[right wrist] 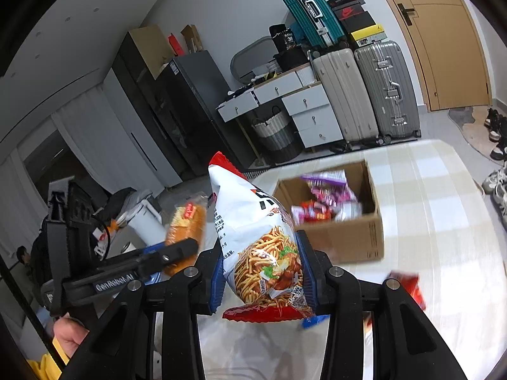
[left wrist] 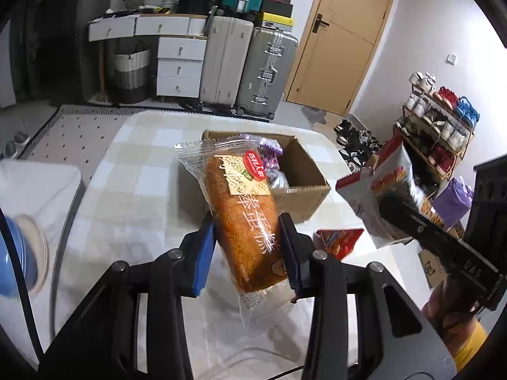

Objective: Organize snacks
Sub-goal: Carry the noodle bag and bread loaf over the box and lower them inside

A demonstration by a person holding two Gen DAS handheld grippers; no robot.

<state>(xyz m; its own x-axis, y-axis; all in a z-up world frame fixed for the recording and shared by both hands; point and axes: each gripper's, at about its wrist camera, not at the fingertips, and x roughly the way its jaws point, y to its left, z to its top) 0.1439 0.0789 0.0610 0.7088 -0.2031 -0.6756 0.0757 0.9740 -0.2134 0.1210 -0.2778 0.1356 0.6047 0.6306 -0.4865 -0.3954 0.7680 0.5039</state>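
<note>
A: Carry step. Your left gripper (left wrist: 248,247) is clamped on the wrapped cake loaf (left wrist: 244,212), blue pads pressing both sides, loaf standing nearly upright above the table (left wrist: 133,171). Your right gripper (right wrist: 263,280) is closed on the noodle-snack bag (right wrist: 253,237), pinching its lower half, bag's top sticking up.

B: Both off the surface?

A: Yes, both held in the air, short of the cardboard box (right wrist: 345,237). Box sits open on the table, ahead of your grippers, already holding purple and red packets (right wrist: 326,199).

B: Next move?

A: My read: bring each one over the box opening and let go, one hand at a time so they don't collide. Bag is tall and floppy, loaf is long, so you likely need to tip them flat to fit beside what's inside. Free room looks to be on the box's right side in the left wrist view.

B: Anything left out?

A: One red packet (left wrist: 340,240) lies on the table, near the box, just right of your left gripper. Blurred in the right wrist view.

B: Surface, room?

A: Table has a pale checked cloth under clear film. Behind it: white drawers (left wrist: 179,66), woven basket (left wrist: 131,69), grey and beige suitcases (left wrist: 247,69) with a teal one and shoeboxes stacked on top, wooden door (left wrist: 345,38), shoe rack (left wrist: 437,126) at right.
</note>
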